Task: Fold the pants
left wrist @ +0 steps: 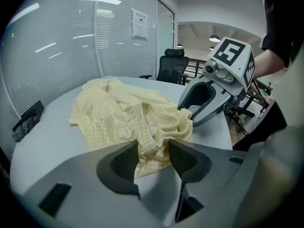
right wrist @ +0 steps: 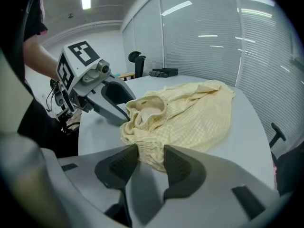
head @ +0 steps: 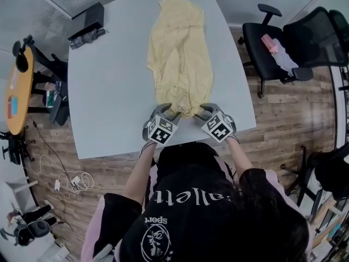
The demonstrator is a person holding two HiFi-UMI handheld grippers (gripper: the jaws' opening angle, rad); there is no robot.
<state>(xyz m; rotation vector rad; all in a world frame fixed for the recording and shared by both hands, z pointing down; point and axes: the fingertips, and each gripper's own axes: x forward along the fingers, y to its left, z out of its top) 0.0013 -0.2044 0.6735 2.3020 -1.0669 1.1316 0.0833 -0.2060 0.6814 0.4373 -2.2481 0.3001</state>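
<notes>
Pale yellow checked pants lie crumpled lengthwise on the grey table, with the gathered waistband at the near edge. My left gripper sits at the waistband's left corner and my right gripper at its right corner. In the left gripper view, the left gripper stands open with a fold of the pants lying between the pads. In the right gripper view, the right gripper is open too, the bunched waistband filling the gap between its pads. Each gripper shows in the other's view, close beside the cloth.
A black box sits at the table's far left corner. Two black office chairs stand to the right on the wooden floor, one bearing pink and white items. An orange round table and cables are at the left.
</notes>
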